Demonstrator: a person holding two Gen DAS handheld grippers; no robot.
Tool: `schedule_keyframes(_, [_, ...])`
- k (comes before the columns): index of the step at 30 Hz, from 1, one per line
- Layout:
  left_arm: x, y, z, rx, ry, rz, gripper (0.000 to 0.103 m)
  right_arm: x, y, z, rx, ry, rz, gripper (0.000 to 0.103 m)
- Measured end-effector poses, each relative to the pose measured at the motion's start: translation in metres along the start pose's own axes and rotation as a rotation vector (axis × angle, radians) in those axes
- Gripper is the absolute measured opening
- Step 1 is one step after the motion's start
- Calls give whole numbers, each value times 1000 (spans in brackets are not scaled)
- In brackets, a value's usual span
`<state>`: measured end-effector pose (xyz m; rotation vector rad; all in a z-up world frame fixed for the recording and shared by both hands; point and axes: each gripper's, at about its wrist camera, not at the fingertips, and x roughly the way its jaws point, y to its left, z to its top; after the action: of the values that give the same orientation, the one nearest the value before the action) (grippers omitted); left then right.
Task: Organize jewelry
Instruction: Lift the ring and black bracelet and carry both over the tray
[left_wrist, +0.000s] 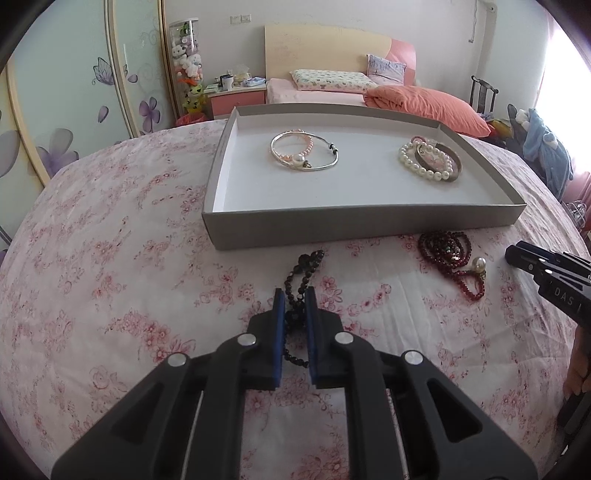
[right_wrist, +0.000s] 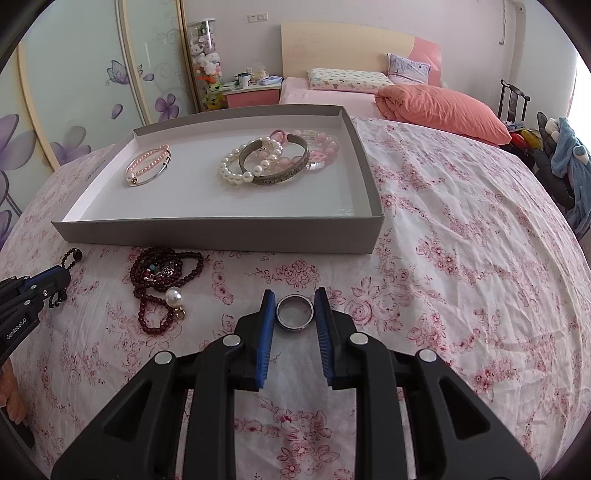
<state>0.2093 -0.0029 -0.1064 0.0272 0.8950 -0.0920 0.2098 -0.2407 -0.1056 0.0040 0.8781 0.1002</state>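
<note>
From the left wrist, the left tool (left_wrist: 294, 308) was clamped on a dark bead bracelet (left_wrist: 303, 275) lying on the floral table (left_wrist: 110, 258) just in front of the grey tray (left_wrist: 362, 225). A red bead necklace (left_wrist: 448, 254) lay right of it, before the tray.

From the right wrist, the right tool (right_wrist: 294, 308) stood apart around a metal ring (right_wrist: 294, 312), not gripping it. In the tray (right_wrist: 221, 230) lay a pearl bracelet (right_wrist: 240, 162) and a silver cuff (right_wrist: 275, 162).
</note>
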Motion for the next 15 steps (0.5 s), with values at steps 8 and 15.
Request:
schedule_keyframes(8, [0,1,1,-7,1,-10,12,0,0,0,1,0,1,23])
schedule_keyframes(15, [0,1,1,-10,1,-13,12,0,0,0,1,0,1,23])
